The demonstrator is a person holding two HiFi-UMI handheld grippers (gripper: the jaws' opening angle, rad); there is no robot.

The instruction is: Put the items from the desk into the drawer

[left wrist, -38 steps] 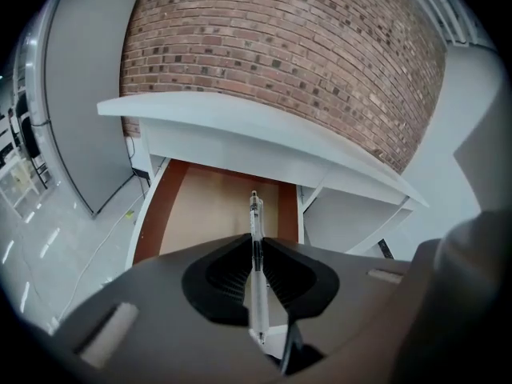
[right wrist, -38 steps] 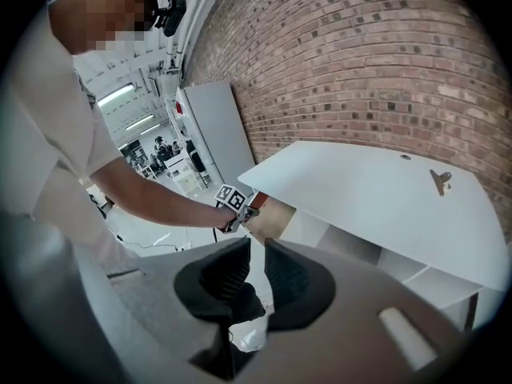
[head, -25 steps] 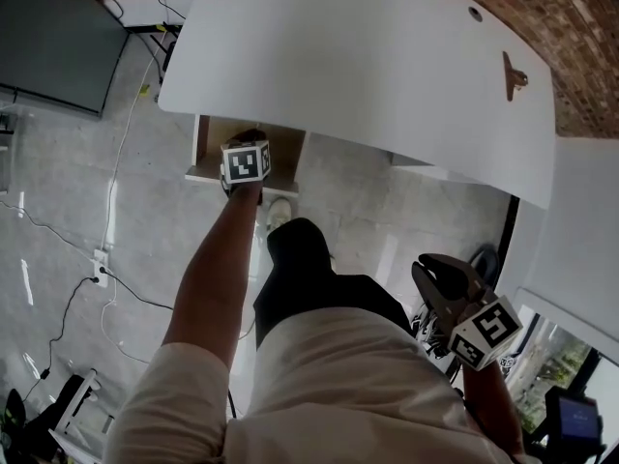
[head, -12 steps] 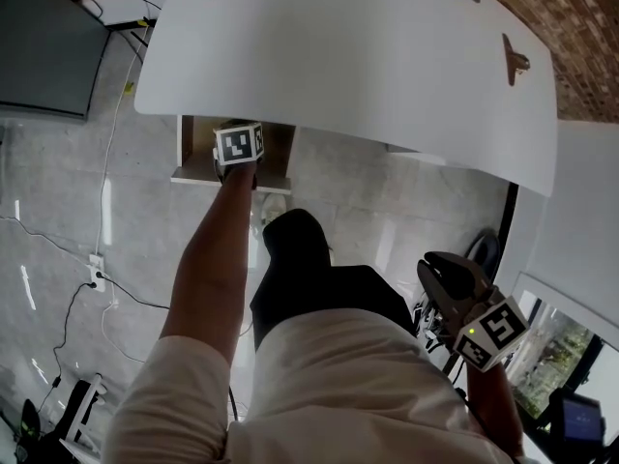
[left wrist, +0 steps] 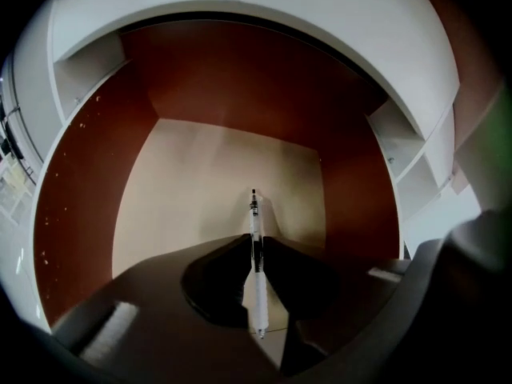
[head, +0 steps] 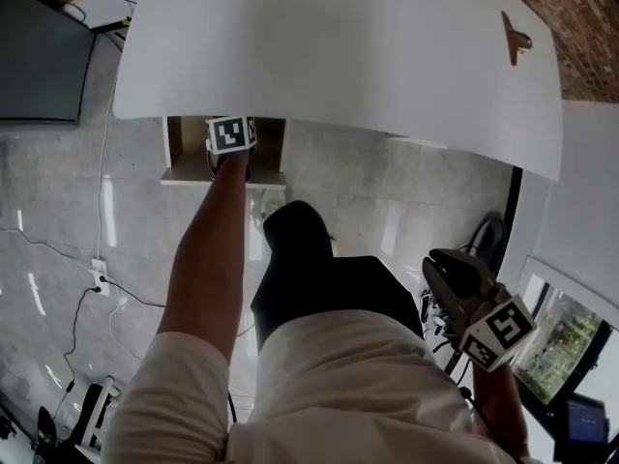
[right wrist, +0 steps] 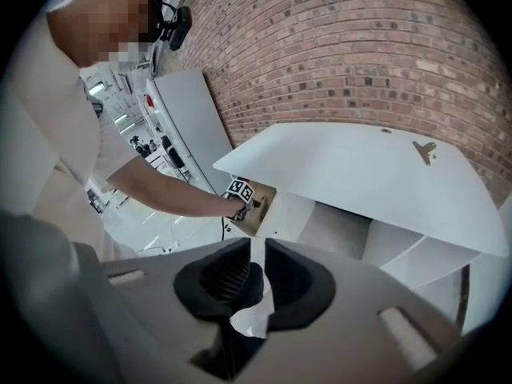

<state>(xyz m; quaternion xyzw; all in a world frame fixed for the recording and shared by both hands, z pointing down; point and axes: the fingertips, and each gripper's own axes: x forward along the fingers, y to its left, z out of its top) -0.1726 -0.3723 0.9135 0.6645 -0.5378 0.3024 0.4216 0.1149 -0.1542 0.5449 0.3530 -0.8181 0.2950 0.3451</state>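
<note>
1. The left claw [left wrist: 256, 242] is closed on a pen [left wrist: 255, 214]. The jaws pinch the barrel on both sides, with only the pen's width between them.
2. The pen runs straight along the claw's line. Its dark tip sticks out past the jaw tips and its pale rear end hangs back between the jaws.
3. The pen is inside the open drawer [left wrist: 88, 182], above the beige drawer floor. I cannot tell whether it touches the floor. Reddish-brown drawer walls show to the left, right and far end.
4. In the head view the drawer is pulled out from under the near left edge of the white worktop [head: 338, 46]. The left claw's marker cube [head: 230, 133] sits at the drawer mouth, partly under the worktop edge. The person's bare left arm [head: 208, 259] stretches forward to it.
5. The right claw [right wrist: 257, 250] is narrow, with the jaws almost together and a slim gap between them. Nothing is gripped, and only pale background shows through.
6. The right claw is held low at the person's right side, well apart from the drawer and off the worktop.
7. A small brown object [head: 515, 39] lies on the far right part of the worktop, well apart from both claws.
8. A brick wall [right wrist: 360, 54] stands behind the worktop.
</note>
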